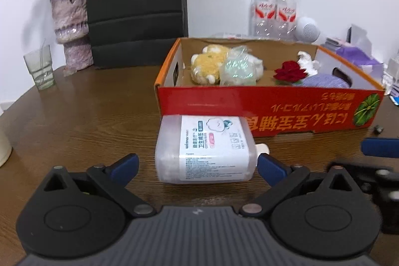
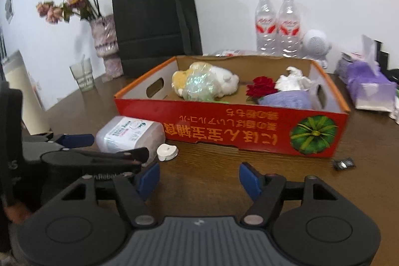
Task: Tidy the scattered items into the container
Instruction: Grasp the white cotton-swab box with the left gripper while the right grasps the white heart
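Observation:
A clear plastic tub of cotton swabs (image 1: 203, 147) lies on its side on the brown table, right in front of the red cardboard box (image 1: 269, 111). My left gripper (image 1: 197, 167) is open, its blue fingertips on either side of the tub's near end, not touching it. The tub (image 2: 129, 132) and box (image 2: 232, 126) also show in the right wrist view. My right gripper (image 2: 199, 180) is open and empty over bare table in front of the box. The box holds a plush toy (image 1: 209, 64), a red rose (image 1: 289, 72) and a purple item (image 1: 321, 81).
A small white cap (image 2: 167, 152) lies beside the tub. A dark wrapped bit (image 2: 344, 163) lies right of the box. A black paper bag (image 1: 137, 4), flower vase (image 1: 72, 26), glass (image 1: 40, 70), two water bottles (image 1: 274, 9), a white speaker (image 1: 308, 29) and tissue pack (image 2: 366, 85) stand behind.

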